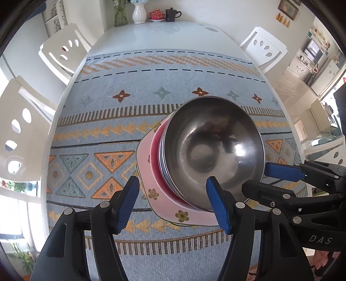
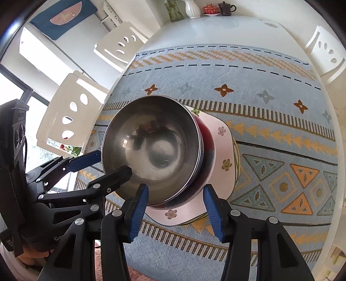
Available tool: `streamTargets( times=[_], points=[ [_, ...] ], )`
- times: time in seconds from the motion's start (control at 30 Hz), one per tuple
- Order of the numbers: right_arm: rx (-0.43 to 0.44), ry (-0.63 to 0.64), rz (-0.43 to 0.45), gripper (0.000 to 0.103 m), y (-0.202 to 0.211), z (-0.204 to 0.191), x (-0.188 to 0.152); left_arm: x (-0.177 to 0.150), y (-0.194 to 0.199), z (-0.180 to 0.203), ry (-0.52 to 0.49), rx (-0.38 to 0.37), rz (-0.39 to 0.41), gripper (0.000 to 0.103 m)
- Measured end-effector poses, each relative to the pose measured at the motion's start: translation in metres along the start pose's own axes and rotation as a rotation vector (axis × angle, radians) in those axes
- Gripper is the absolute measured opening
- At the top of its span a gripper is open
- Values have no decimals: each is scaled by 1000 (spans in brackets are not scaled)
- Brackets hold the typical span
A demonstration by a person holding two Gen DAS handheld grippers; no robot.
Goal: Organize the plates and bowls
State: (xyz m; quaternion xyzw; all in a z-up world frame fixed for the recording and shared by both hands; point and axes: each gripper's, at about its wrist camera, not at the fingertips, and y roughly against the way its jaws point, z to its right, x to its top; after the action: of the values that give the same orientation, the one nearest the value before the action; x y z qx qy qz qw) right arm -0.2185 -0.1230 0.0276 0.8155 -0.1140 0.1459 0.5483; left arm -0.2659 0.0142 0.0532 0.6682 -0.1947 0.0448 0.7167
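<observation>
Steel bowl (image 1: 216, 151) topping stack on pink plate (image 1: 151, 186): slippery, rigid, likely light; rim offering best hold. Left gripper (image 1: 173, 203) and right gripper (image 2: 176, 208) hovering, fingers apart, clamping nothing.

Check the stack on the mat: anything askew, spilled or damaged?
Nothing stands out. The steel bowl sits nested on the red bowl atop the pink plate, upright. No spills or cracks visible. Both grippers are open.

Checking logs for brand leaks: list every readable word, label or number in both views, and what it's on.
"DAS": white letters on the black body of the right tool, left wrist view.
"Ge": cut-off white letters on the left tool body, right wrist view; rest hidden.
Framed wall picture: too small to read.
Steel bowl, pink plate: no text.
</observation>
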Motion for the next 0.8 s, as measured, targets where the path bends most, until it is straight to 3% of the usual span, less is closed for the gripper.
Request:
streamTargets(
  times=[0.8],
  points=[
    [-4,5,-24,51,-3,7,1,3,-5,2,5,-3,-22,62]
  ],
)
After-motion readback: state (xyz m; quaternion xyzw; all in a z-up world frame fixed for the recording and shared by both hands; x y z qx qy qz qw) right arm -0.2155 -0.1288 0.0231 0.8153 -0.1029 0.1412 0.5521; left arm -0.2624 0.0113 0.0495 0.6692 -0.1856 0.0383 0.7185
